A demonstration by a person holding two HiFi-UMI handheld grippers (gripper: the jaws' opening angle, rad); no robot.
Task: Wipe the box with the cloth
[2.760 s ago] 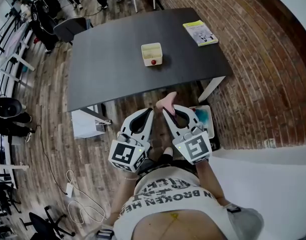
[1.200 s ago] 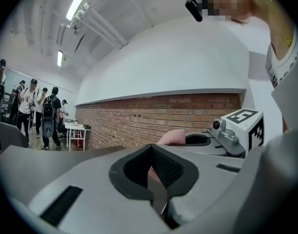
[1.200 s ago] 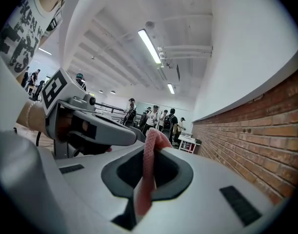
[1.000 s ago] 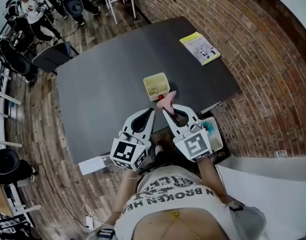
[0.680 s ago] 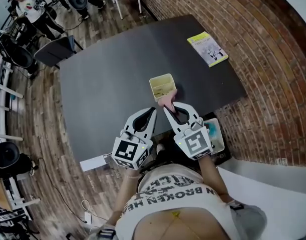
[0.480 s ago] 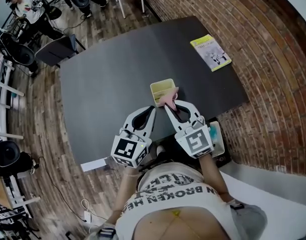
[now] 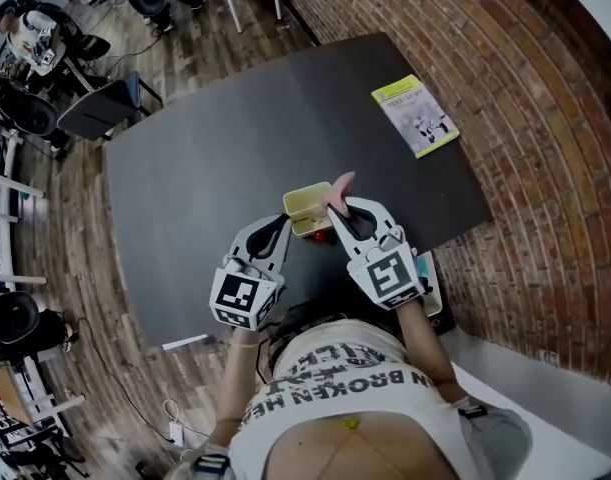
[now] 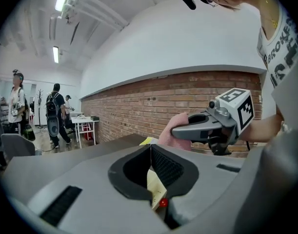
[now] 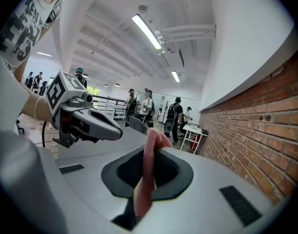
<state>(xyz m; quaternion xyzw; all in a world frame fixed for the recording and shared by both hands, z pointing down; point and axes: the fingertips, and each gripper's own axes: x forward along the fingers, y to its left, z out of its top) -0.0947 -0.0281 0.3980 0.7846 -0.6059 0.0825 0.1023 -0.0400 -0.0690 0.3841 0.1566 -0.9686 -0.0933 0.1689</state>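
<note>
Right gripper [image 7: 341, 206] pinches pink cloth [image 7: 340, 183], its end poking out over the box [image 7: 305, 205] mid-frame for wiping; left gripper [image 7: 279, 226] closed, empty

Dark table [image 7: 215, 148] beside a brick wall [image 7: 525, 98], on plank floor [image 7: 75, 268]; a yellow-green booklet [image 7: 414, 116] lies near its far right corner (cover print unreadable). Bystanders [image 9: 177, 112] stand beyond.
</note>
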